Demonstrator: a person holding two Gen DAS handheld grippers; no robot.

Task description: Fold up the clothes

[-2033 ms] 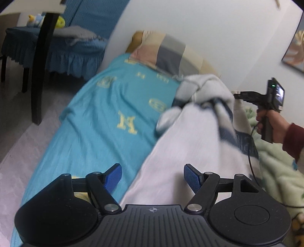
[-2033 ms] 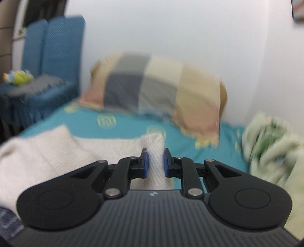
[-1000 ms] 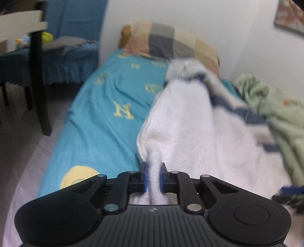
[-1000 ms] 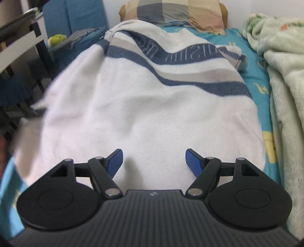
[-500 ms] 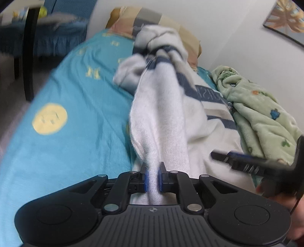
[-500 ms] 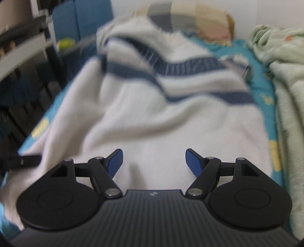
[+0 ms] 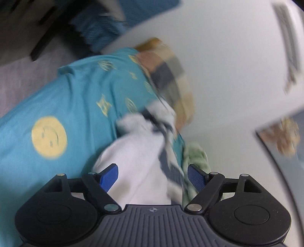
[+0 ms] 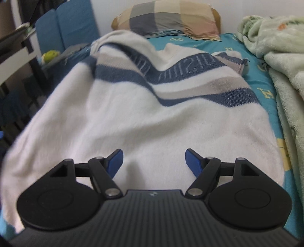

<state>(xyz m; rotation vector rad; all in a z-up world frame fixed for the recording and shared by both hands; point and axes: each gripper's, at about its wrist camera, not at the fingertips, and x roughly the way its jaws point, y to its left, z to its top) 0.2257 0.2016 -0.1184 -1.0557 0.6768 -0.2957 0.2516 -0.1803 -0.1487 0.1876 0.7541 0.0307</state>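
- White sweater (image 8: 144, 114) with blue and grey stripes, spread out on the teal bed sheet (image 8: 266, 83).
- Long way of the sweater runs away from the tongs, bottom edge near, striped top far, up by the checked pillow (image 8: 167, 17).
- Right gripper (image 8: 153, 161) right over the plain white bottom part, tipped down at it. Blue tips wide apart, nothing pinched between them.
- Left gripper (image 7: 153, 175) off at the left edge of the sweater (image 7: 136, 163), picture very blurry and tilted over sideways. Jaws opening now, white cloth lying between the tips but no pad pressing on it.
- Looks like the right side is the closer one to a good grab at the bottom edge.
- Probably next: pinch the near edge and carry it up toward the stripes, along the long way.
- Fluffy green blanket (image 8: 285, 57) bunched just beside the sweater on the right, easy to snag by mistake.
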